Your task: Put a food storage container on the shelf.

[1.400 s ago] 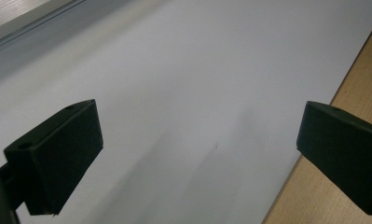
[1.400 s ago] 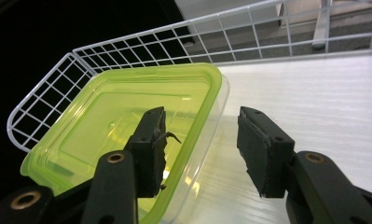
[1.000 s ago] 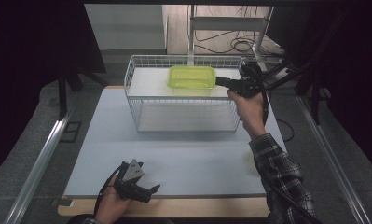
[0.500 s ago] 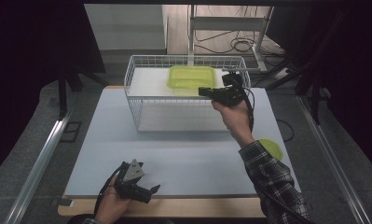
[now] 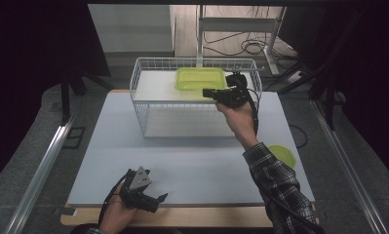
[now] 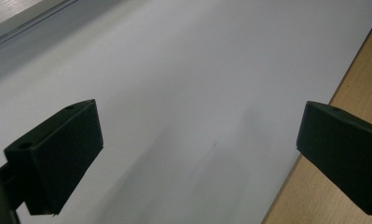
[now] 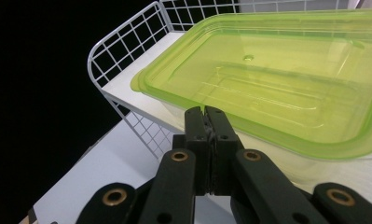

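Resting at the bench's near edge, the left gripper (image 5: pixel 159 197) hangs released, jaws wide over bare white surface, well apart from the work. Farther off, the right gripper (image 5: pixel 205 92) is clenched on nothing, just beside the near rim of the green tub (image 7: pixel 286 88), which sits on the rack's (image 5: pixel 148 83) top shelf, long axis running across the bench. No labels or writing can be read.

Rack (image 5: pixel 148 105): on the mat (image 5: pixel 192 165), toward 12 o'clock.
Tub (image 5: pixel 201 78): on the rack's upper shelf, its 1 o'clock part.
Right gripper (image 5: pixel 207 92): at the tub's 5 o'clock rim, over the rack.
Left gripper (image 5: pixel 155 197): at the mat's 7 o'clock edge.
Lid (image 5: pixel 282 155): at the mat's 4 o'clock edge.
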Action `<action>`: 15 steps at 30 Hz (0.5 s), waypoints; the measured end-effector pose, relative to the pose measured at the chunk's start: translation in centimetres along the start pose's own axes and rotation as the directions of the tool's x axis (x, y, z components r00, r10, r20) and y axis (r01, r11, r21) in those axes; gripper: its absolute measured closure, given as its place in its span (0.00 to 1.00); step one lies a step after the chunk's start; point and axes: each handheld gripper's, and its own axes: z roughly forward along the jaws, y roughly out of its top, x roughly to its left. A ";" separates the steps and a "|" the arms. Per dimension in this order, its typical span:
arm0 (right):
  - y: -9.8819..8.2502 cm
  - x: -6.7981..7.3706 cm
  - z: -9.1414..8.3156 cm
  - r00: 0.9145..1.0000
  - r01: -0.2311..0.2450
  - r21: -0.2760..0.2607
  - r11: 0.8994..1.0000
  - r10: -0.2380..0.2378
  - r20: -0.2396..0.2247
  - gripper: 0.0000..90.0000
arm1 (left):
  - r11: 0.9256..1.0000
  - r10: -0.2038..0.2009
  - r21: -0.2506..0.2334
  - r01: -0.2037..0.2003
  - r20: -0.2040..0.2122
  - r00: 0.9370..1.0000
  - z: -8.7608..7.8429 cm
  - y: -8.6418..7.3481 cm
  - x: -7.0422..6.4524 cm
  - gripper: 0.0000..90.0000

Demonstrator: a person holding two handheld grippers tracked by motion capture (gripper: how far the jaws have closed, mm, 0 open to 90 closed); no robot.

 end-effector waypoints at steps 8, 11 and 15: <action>-0.7 0.5 -0.2 0.999 0.007 0.004 1.000 -0.007 -0.038 0.94 | 1.000 -0.011 -0.005 0.011 -0.003 1.000 -0.2 0.0 0.2 0.01; -1.3 0.8 -0.6 0.999 0.027 0.008 1.000 -0.027 -0.040 0.89 | 1.000 -0.019 -0.004 0.019 -0.006 1.000 -0.2 0.1 0.2 0.01; -2.2 1.1 -1.0 0.998 0.050 0.019 0.999 -0.049 -0.038 0.80 | 1.000 -0.015 -0.001 0.015 -0.007 1.000 -0.2 0.1 0.1 0.01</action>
